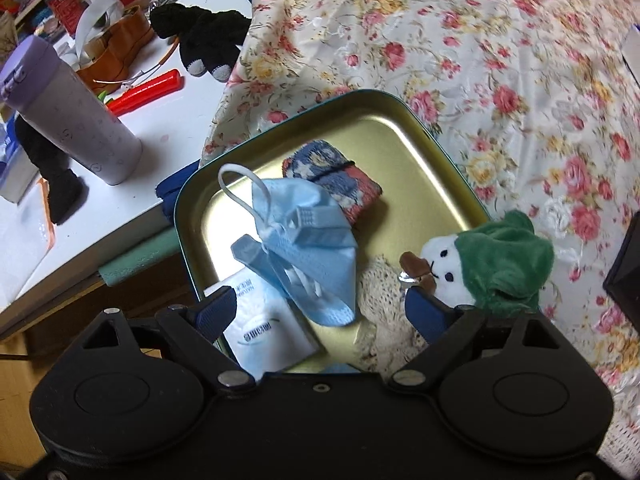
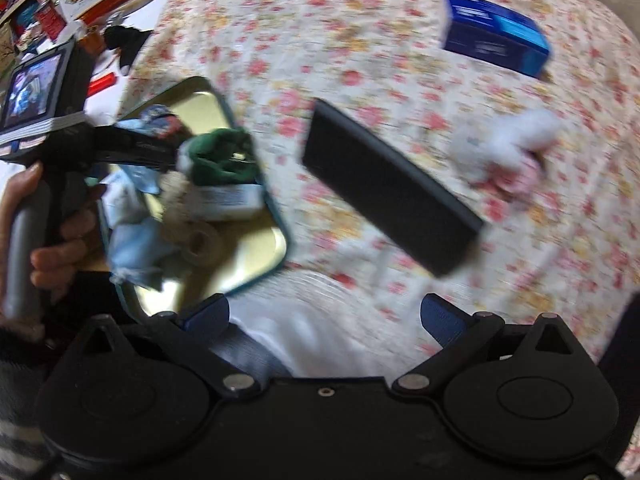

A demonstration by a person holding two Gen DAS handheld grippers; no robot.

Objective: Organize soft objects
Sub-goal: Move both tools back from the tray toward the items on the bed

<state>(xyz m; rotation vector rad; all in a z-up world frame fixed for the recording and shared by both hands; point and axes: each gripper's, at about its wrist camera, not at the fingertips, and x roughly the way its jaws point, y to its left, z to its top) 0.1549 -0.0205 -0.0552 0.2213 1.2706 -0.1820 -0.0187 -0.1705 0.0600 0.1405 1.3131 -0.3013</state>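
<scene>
**user1:** Soft stuff is mostly piled in the gold-coloured metal tray with the teal rim (image 1: 404, 136), which sits on the floral bedspread with pink and yellow roses (image 1: 500, 60), right at the edge next to the white desk (image 1: 192, 96). Inside: a light blue pleated face mask with white ear loops (image 1: 316, 248), a folded red-and-blue patterned knit cloth (image 1: 340, 180) behind it, a white packaged mask sachet (image 1: 264, 328) at the near edge, and a cream crocheted doily (image 1: 380, 292).

**user2:** what about the grippers?

**user1:** Left gripper (image 1: 320, 312) has its blue-padded fingers spread wide over the near end of the tray, gripping nothing. A white plush toy with a green hood and brown nose (image 1: 480, 264) sits at the tray's right rim, just past the right finger. I can't tell if they're touching.

**user2:** and the right one?

**user1:** Right gripper (image 2: 328, 316) is also wide open and empty, hovering over the bedspread. That view is pretty blurry. Ahead of it lie a flat black rectangular slab (image 2: 384, 188), a fluffy white-and-pink plush (image 2: 508, 148) further right, and a dark blue cardboard box (image 2: 496, 32) near the far edge.

**user2:** anything on the desk?

**user1:** Lilac tumbler with a purple lid (image 1: 68, 112), a red-handled tool (image 1: 148, 90), black knit gloves with grey fingertips (image 1: 204, 40).
</scene>
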